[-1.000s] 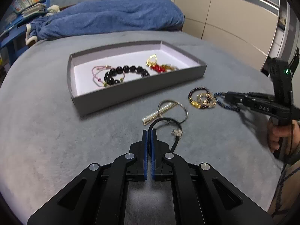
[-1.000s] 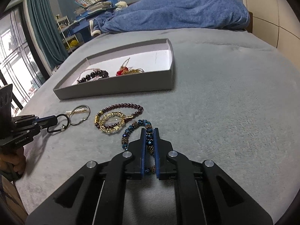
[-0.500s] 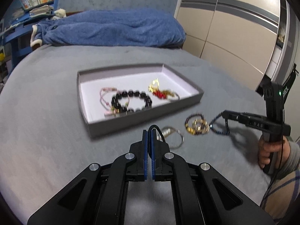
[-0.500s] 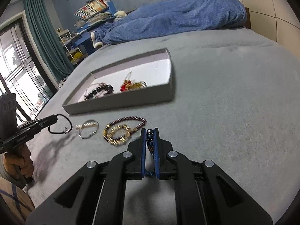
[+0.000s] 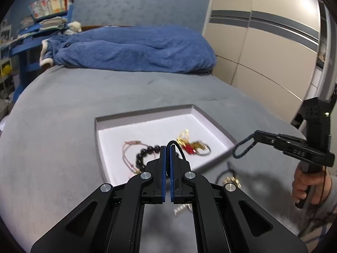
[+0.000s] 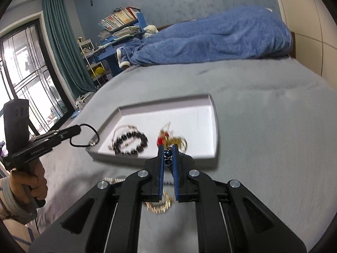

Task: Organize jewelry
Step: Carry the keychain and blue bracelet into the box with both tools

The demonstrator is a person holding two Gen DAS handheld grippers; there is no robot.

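Lettering on the side of your right gripper (image 5: 250,137) is showing in the left wrist view, but it is too blurred to read with certainty; the book spines on the blue shelf (image 6: 126,24) are not legible either.

You are clamping the left gripper (image 6: 81,129) on a thin black cord bracelet (image 6: 87,136), whose loop is hanging out past the fingertips toward the tray's near left corner, a small metal clasp at its far end. You are pinching the right gripper on a blue beaded bracelet (image 5: 243,148), which is dangling as a narrow loop just off the tray's right edge, its long axis slanting down and away from the tips.

You are holding both above the grey bedspread (image 5: 63,126), in front of one shallow grey tray (image 5: 147,113) whose long side is running across the bed. Inside it three pieces are lying: a black bead bracelet (image 6: 129,143) and a pink cord bracelet (image 5: 128,154) toward the left, a red-and-gold piece (image 5: 190,145) toward the right. On the bedspread beside the tray's near edge, at least two more pieces are showing, a dark-and-gold bracelet (image 5: 228,176) and a pearl-and-ring piece (image 5: 182,208), both blurred and partly hidden.
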